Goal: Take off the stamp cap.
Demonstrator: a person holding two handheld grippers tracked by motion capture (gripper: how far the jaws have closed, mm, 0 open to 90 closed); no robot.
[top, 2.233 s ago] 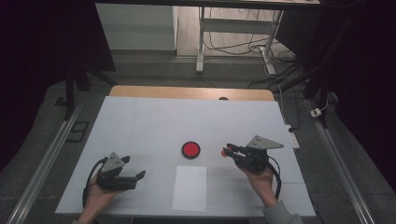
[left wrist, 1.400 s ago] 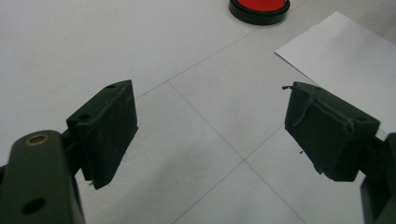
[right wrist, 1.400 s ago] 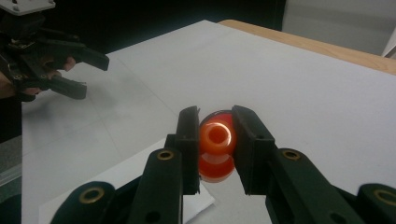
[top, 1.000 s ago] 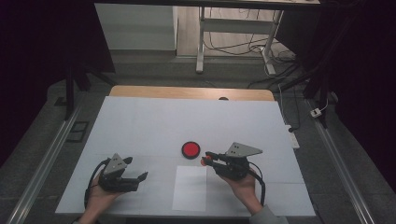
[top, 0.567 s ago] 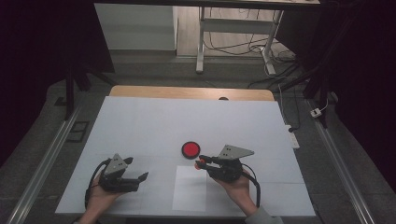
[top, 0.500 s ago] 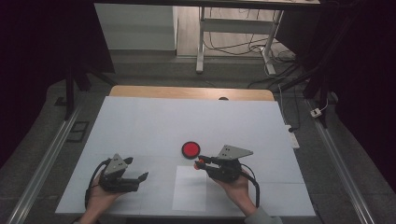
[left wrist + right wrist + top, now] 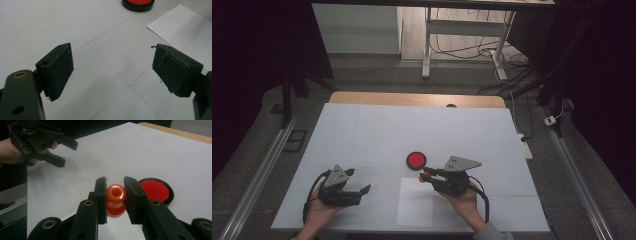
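White table (image 7: 362, 130) w/ faint grid seams, wood edge showing along far side. On it: red disc in black rim (image 7: 416, 160) near centre, plus white paper sheet (image 7: 414, 207) nearer front edge, just apart from disc.

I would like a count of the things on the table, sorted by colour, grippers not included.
Red: 1, the round red disc with a black rim.
Orange: 1, the orange spool-shaped piece held in the right gripper.
White: 1, the sheet of paper.
Total: 3
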